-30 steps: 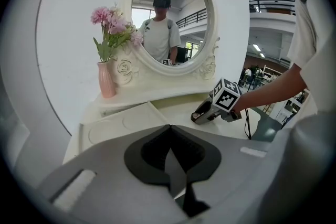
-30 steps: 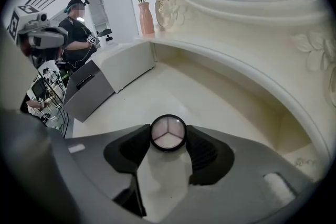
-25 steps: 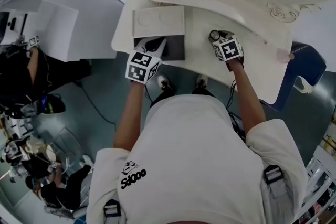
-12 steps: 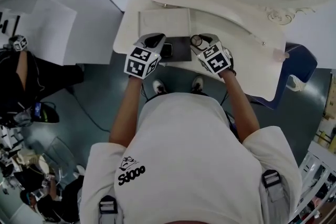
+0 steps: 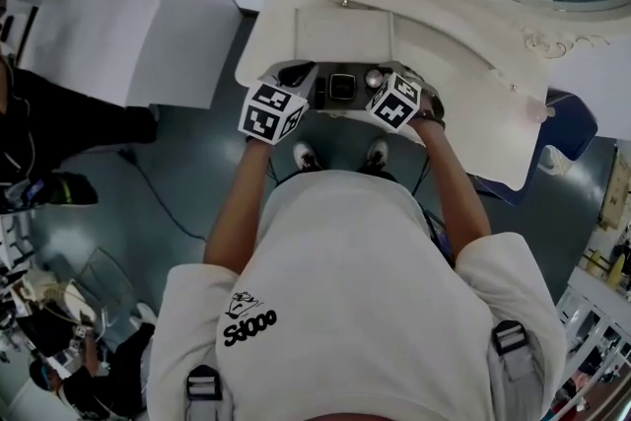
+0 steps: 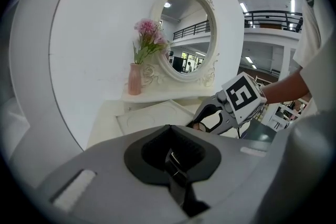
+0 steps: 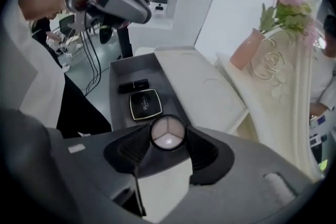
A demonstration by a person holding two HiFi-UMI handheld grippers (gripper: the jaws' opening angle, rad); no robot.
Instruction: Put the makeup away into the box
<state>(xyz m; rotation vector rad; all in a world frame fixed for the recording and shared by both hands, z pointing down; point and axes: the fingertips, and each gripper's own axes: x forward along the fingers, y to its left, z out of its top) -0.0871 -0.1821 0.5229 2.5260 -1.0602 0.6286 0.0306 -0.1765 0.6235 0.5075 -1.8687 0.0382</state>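
While the right gripper [image 7: 167, 140] has its fingers clamped on a round three-shade compact [image 7: 168, 134], held in the air at what looks like the right end of the box [image 7: 137, 68], the task reads as partly done: a square black compact [image 7: 145, 103] and, just beyond it, a black lipstick [image 7: 133, 85] already lie on the grey floor of the box, and the round one is not yet set down. Whether more makeup waits elsewhere on the tabletop [image 5: 473, 113] cannot be told. Bare floor shows nearest the round compact, ahead of the square one, and again past the lipstick, so a spot is probably free without stacking. At that far end the left gripper [image 6: 176, 168] hovers with its fingers closed on nothing, crowding the space above the floor. The box has low raised walls and sits right at the tabletop's front edge, so a slip toward the person would likely go overboard. On the other side its cream lid [image 7: 199, 86] lies flat, and further back stand a pink vase [image 7: 247, 47] and an oval mirror [image 6: 184, 34], well clear.
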